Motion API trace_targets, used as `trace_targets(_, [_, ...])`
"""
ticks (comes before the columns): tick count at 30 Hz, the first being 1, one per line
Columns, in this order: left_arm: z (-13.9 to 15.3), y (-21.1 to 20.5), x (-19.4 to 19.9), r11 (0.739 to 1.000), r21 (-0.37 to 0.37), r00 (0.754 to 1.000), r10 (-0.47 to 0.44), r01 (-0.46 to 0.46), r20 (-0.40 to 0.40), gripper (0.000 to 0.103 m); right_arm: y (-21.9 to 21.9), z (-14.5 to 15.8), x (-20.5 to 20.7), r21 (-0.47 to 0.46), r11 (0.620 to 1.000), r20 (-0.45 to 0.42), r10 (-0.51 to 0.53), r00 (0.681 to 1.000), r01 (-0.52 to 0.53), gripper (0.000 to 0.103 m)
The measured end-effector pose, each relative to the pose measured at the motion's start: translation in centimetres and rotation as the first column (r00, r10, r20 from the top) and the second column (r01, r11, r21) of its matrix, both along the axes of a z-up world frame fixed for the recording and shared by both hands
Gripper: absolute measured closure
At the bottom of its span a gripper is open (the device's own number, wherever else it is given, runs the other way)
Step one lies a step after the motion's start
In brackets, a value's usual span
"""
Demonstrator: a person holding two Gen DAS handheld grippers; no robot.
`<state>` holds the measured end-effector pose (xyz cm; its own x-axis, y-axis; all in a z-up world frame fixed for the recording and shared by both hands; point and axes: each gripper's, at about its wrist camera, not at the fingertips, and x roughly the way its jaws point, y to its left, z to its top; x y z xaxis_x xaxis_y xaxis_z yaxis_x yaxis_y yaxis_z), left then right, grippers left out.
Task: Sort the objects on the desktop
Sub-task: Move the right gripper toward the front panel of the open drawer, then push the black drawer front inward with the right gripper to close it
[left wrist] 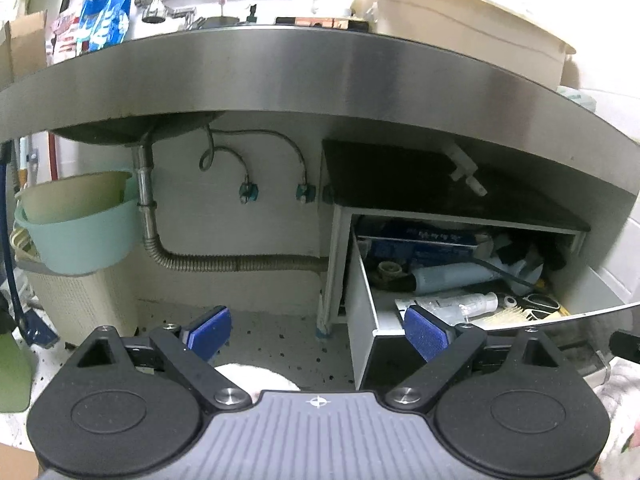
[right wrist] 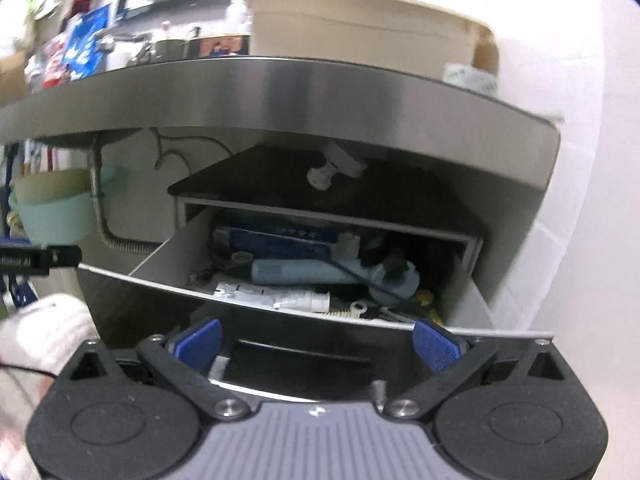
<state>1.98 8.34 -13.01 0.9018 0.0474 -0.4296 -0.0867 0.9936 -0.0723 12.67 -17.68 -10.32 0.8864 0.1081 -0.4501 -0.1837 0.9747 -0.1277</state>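
drawer [right wrist: 168,264] hangs open, crammed with clutter.

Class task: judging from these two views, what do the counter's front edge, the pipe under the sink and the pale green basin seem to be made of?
Grey counter front edge: probably brushed stainless steel, fine grain, soft sheen.
Ribbed drain pipe: seemingly corrugated metal, silvery rings.
Pale green basin: likely plastic, smooth matt moulded wall.

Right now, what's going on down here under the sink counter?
A person holds two sets of tongs in front of an open drawer under the steel counter. The drawer is cluttered with tubes, a blue box, scissors and a comb. Both the left tongs and the right tongs are open and empty; nothing has been picked up.
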Motion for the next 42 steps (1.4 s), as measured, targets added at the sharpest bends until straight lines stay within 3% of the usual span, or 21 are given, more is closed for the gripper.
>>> trace_targets(11, [-0.2, 0.3, 0.5, 1.000, -0.007, 0.999, 0.012, -0.013, -0.030, 0.009, 0.6, -2.2, 2.1, -0.038, 0.998, -0.071, -0.052, 0.996, 0.049, 0.008])
trace_targets(21, [-0.5, 0.7, 0.8, 0.999, -0.026, 0.999, 0.017, -0.019, -0.047, 0.009, 1.3, -4.1, 4.5, -0.036, 0.998, -0.152, -0.063, 0.986, 0.059, 0.008])
trace_targets(31, [-0.5, 0.2, 0.9, 1.000, 0.003, 0.999, 0.003, -0.003, -0.054, 0.009, 1.7, -5.5, 6.7, -0.021, 0.998, -0.222, -0.063, 0.973, 0.060, 0.008])
trace_targets(42, [-0.5, 0.3, 0.9, 1.000, -0.010, 0.998, 0.006, -0.007, -0.056, 0.009, 1.4, -5.8, 7.5, 0.010, 0.996, -0.262, -0.080, 0.962, 0.085, 0.005])
